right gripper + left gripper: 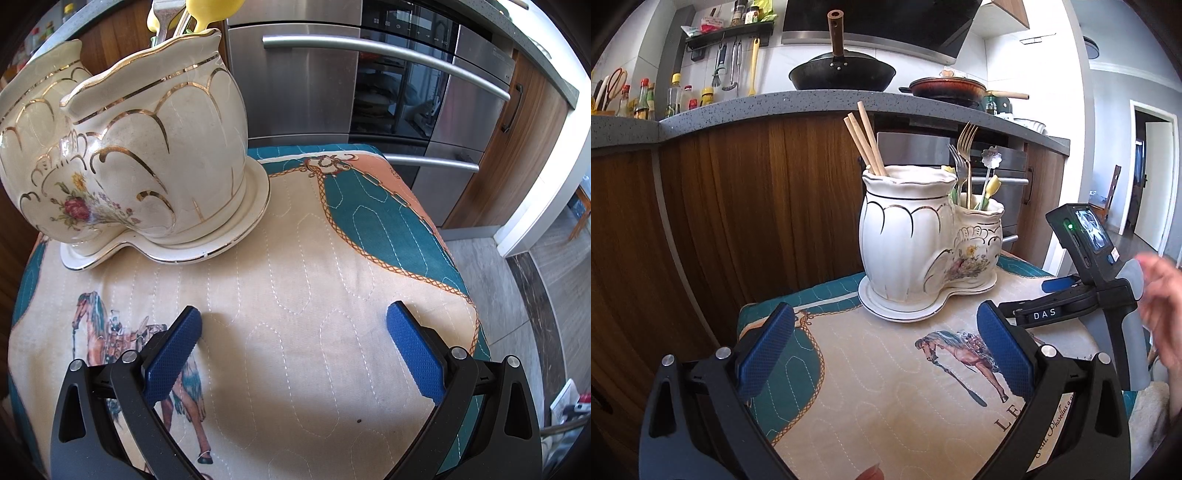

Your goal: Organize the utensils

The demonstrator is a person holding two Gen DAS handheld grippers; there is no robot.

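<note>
A white ceramic two-pot utensil holder (916,236) with gold trim stands on its saucer on a quilted horse-print cloth (886,387). Its taller pot holds wooden chopsticks (866,142); the smaller pot holds forks (964,155) and flower-handled spoons (990,173). My left gripper (884,328) is open in front of the holder, nothing between its blue pads. The right gripper's body (1086,291) rests on the cloth at the right, a hand (1161,306) beside it. In the right wrist view my right gripper (293,328) is open over bare cloth (295,277), the holder (129,147) to its upper left.
Wooden cabinet fronts (757,206) and a grey counter (775,105) with a wok (842,74) and a pan (947,88) rise behind the table. A steel oven (388,92) stands beyond the table's far edge. Floor (535,295) drops away on the right.
</note>
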